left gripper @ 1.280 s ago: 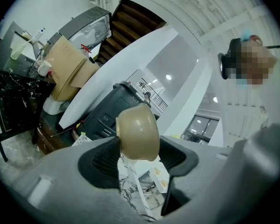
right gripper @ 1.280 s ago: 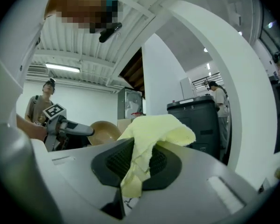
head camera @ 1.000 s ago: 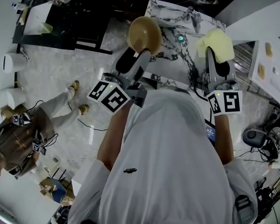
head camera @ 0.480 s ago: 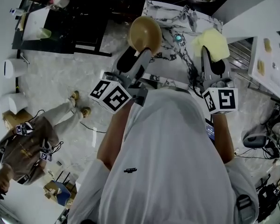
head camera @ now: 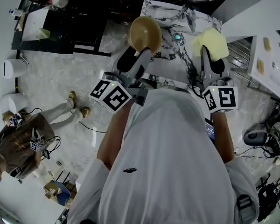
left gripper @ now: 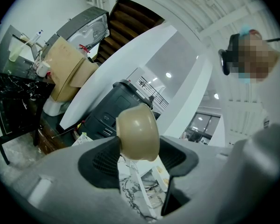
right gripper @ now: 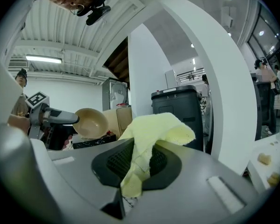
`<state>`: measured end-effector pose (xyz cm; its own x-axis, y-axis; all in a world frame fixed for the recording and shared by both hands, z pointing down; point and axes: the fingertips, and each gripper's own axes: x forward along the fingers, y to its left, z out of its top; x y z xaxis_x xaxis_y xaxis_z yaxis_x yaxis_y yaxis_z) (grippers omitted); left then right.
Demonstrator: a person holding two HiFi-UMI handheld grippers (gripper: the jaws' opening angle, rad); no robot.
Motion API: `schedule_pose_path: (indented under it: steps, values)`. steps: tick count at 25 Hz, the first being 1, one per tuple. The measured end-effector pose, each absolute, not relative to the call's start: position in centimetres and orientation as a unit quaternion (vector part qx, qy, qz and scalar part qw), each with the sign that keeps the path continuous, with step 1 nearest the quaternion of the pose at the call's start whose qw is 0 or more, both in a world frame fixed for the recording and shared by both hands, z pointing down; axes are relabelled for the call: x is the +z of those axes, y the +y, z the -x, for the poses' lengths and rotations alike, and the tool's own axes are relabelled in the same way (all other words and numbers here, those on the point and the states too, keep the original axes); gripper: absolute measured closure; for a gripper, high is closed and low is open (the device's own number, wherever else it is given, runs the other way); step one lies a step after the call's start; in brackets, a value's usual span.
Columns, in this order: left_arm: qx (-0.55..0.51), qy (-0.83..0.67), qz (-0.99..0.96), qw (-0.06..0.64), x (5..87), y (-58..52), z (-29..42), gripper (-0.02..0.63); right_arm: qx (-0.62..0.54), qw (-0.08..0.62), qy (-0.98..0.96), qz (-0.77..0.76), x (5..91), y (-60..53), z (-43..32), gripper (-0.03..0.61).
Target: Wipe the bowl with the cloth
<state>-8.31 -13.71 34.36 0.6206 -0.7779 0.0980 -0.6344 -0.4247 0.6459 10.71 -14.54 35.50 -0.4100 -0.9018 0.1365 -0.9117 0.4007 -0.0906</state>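
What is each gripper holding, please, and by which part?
The left gripper holds the bowl by its rim; the right gripper pinches the yellow cloth near one end.

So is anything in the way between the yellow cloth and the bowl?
No, nothing visible is in the way. The right gripper holds the yellow cloth and the left gripper holds the tan bowl. They are side by side, with only open air between them.

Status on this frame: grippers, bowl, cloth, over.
Left gripper shut on bowl. Right gripper shut on cloth. Bowl and cloth apart, no contact; nothing seen between them.
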Motion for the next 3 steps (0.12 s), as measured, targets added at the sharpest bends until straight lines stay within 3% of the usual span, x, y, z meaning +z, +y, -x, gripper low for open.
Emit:
schedule_pose_path:
  steps: [3]
  values:
    - [-0.109,-0.423,-0.836,0.331,34.41,-13.73,8.39,0.351,0.076,0.035,-0.836,-0.543,35.63,-14.63,-10.76,0.540]
